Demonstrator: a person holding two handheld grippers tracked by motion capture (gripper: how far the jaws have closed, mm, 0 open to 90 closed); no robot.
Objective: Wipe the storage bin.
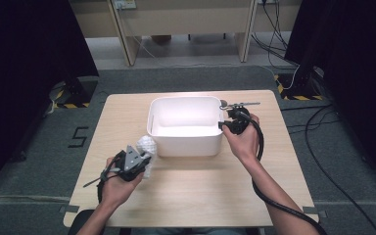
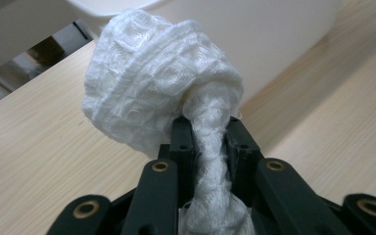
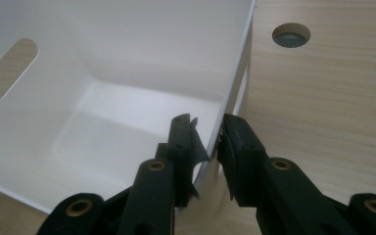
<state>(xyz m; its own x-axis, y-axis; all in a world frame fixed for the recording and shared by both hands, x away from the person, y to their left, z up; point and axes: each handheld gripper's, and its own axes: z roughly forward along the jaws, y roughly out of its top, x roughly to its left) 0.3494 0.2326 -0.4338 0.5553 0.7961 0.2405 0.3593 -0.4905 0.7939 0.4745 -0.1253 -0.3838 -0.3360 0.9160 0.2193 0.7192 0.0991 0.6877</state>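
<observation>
While I am watching the left gripper view, the left gripper (image 2: 209, 128) is clamping a twisted neck of the white cloth (image 2: 161, 85), its jaws nearly closed with just the thickness of that twist between them. The cloth's bunched head is bulging out beyond the jaw tips, and its long axis is running along the jaws, head pointing away from the hand and towards the white tub (image 2: 274, 34).

From the high view I am seeing the left gripper (image 1: 144, 157) sitting just off the tub's (image 1: 186, 142) near left corner, with the cloth (image 1: 147, 146) close against the tub's front wall; whether it is actually touching the wall I cannot tell. The cloth's head is aiming up and right towards that corner.

Over on the other side, the right gripper (image 3: 206, 132) is straddling the tub's right wall (image 3: 240, 73), one jaw inside the tub and one outside, jaws parted only slightly and pressing on the thin rim. In the high view the right gripper (image 1: 227, 122) is sitting at the tub's right edge, the hand (image 1: 245, 139) just beside it. The tub is standing upright on the wooden table (image 1: 200, 191), roughly mid-table, with the handle slot (image 3: 7, 68) showing in its far wall.
</observation>
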